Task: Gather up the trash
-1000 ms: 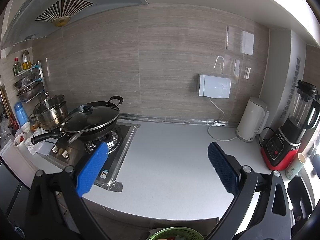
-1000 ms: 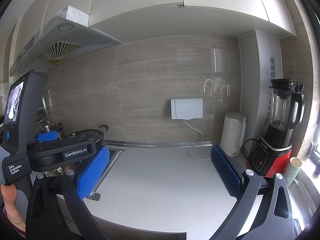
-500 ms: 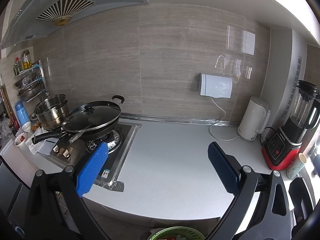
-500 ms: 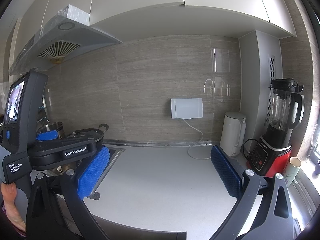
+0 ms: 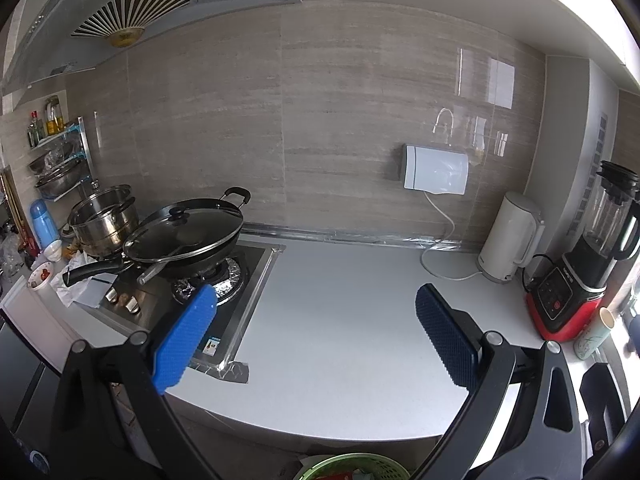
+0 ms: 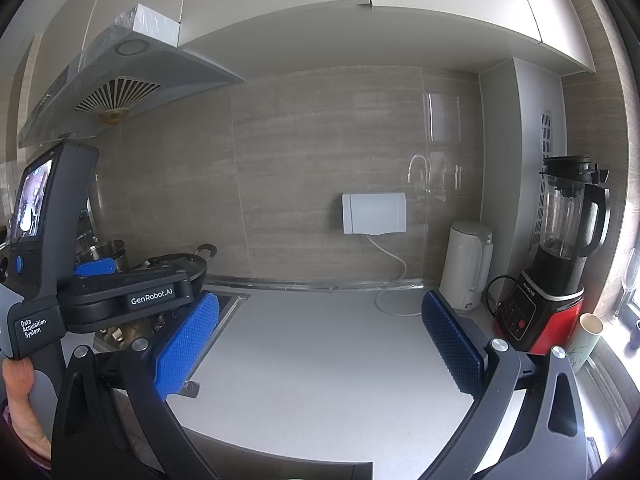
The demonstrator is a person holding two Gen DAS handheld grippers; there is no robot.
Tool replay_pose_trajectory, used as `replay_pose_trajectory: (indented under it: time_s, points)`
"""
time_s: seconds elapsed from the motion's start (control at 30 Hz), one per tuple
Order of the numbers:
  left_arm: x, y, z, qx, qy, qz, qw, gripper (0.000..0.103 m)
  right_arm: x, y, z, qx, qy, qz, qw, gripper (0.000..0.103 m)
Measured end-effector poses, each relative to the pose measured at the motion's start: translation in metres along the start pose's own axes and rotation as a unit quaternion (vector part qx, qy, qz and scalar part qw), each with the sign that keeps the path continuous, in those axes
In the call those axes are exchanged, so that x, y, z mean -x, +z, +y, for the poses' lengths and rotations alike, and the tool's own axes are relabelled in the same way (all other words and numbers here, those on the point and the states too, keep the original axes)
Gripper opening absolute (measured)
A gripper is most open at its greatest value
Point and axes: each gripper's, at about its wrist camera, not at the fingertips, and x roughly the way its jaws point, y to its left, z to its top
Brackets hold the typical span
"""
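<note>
Pale grey stone forms the worktop [image 5: 340, 320], bare across its middle in both views, with both grippers held above its near edge. The left gripper [image 5: 316, 336] has its blue pads spread wide apart, gripping nothing; the right gripper [image 6: 320, 344] is likewise spread and empty. Only the left wrist view shows a green basket [image 5: 352, 468] below the worktop's near edge, under and between that gripper's fingers, with what may be scraps inside; it also shows crumpled white paper [image 5: 80, 284] at the far left end beside the hob. Only the right wrist view shows the left gripper's black body and small screen, with a hand [image 6: 20, 404] at its grip. Both show a lidded black pan [image 5: 188, 236] on the hob at the left, and a white kettle [image 5: 510, 240], red-based blender [image 5: 580, 272] and paper cup [image 5: 592, 332] crowding the right end.
</note>
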Motion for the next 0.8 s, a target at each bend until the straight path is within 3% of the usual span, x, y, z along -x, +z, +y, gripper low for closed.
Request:
replay_pose_trajectory:
  time_s: [0.5, 0.8]
  points:
    - [-0.002, 0.001, -0.003, 0.007, 0.029, -0.023, 0.9993, 0.095, -0.009, -0.003, -0.004, -0.003, 0.000, 0.008, 1.000, 0.101]
    - [-0.007, 0.004, -0.002, 0.007, 0.020, -0.018, 0.9996, 0.095, -0.012, -0.003, -0.008, -0.008, 0.001, 0.010, 1.000, 0.101]
